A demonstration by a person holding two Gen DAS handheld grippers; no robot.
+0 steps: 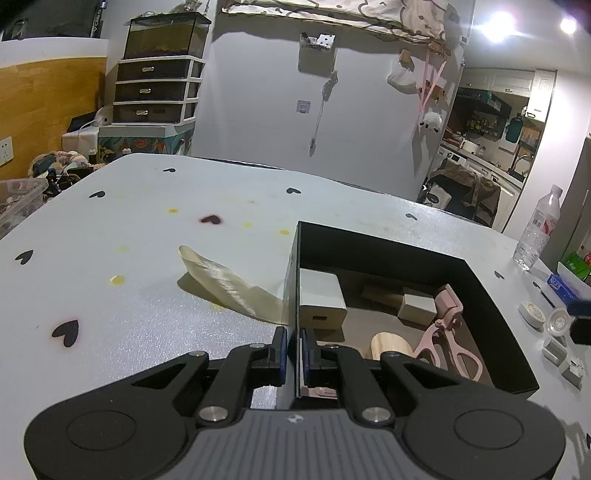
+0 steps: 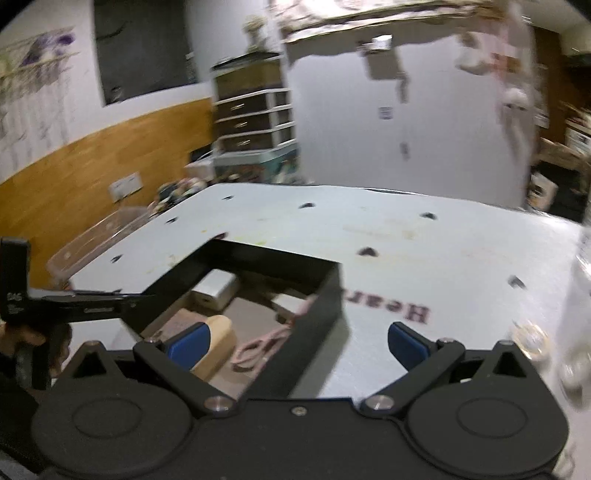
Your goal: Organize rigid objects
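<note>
Black box on heart-dotted white table, white wall behind

This was a lived-in home, a cluttered room opening onto a kitchen. A white table printed with black hearts stood before a plain wall. Beyond its far left corner rose a plastic drawer tower with a glass tank on top, beside wood panelling with a wall socket. A patterned cloth hung overhead. Past the table's right edge, a doorway showed the kitchen's cabinets, shelves of bottles and a sink tap.
</note>
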